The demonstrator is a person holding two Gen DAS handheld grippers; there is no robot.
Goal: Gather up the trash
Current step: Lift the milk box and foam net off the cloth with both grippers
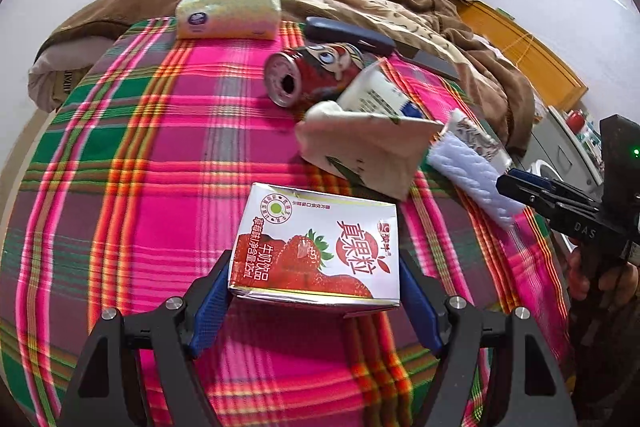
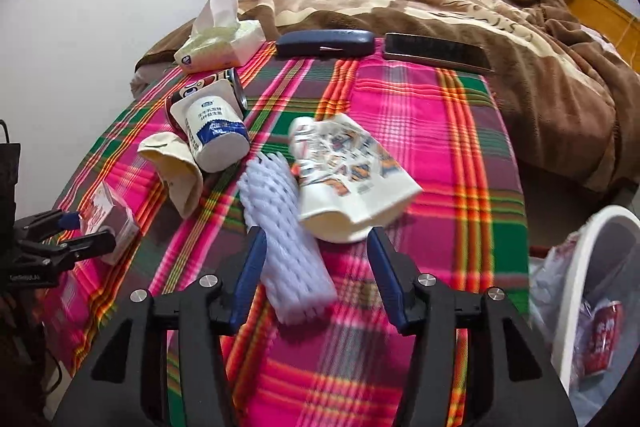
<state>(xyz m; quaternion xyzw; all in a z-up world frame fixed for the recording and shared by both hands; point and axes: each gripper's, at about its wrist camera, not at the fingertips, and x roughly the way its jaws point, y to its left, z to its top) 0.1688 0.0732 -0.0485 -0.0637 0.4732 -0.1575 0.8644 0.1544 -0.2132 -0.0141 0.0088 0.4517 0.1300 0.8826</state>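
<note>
My left tongs [image 1: 314, 301] sit spread around the strawberry milk carton [image 1: 316, 259] lying flat on the plaid surface [image 1: 160, 155], light and crushable so I'd pinch its stiff side edges, while my right tongs [image 2: 316, 277] hang spread over the soft foam net [image 2: 288, 247].

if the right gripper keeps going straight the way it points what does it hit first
Most likely the white foam sleeve, which already lies between the open right gripper fingers. Just beyond it lies the printed paper cup; depth is hard to judge.
</note>
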